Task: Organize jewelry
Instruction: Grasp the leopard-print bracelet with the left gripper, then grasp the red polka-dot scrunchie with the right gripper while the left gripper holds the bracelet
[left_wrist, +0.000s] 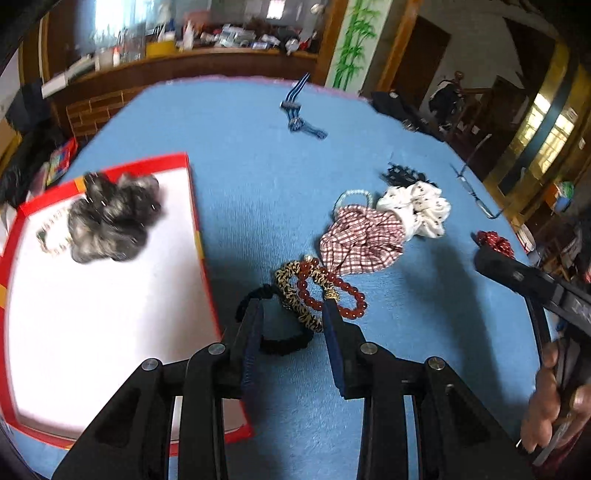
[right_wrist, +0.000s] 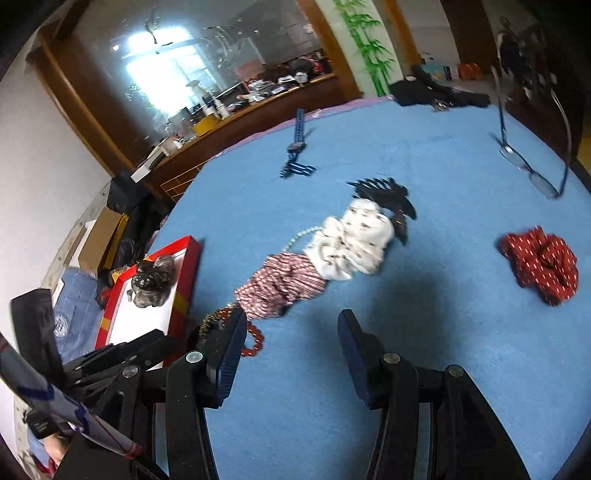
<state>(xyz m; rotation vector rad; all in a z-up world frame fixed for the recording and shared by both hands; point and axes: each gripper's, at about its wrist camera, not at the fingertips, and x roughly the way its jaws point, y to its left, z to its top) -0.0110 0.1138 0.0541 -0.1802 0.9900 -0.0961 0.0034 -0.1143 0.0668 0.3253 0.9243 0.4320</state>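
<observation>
While L gripper (left_wrist: 291, 314) hangs part-open, empty, over tangled red bead bracelet (left_wrist: 332, 291) & leopard band (left_wrist: 291, 291), could snag both; R gripper (right_wrist: 291, 325) wider, empty.

Red-rimmed tray (left_wrist: 194, 192) holding a grey scrunchie (left_wrist: 110, 218) and a bead bracelet (left_wrist: 51, 236); beside it, a red bead bracelet (left_wrist: 332, 291), leopard band (left_wrist: 291, 295), black band (left_wrist: 284, 341), checked scrunchie (left_wrist: 358, 236) and white scrunchie (left_wrist: 421, 210) are shown loose.

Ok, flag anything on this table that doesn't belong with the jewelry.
The eyeglasses near the blue table's far right edge are neither jewelry nor a hair accessory. They rest lens-down with the temples sticking up. Nothing looks spilled or broken.
</observation>
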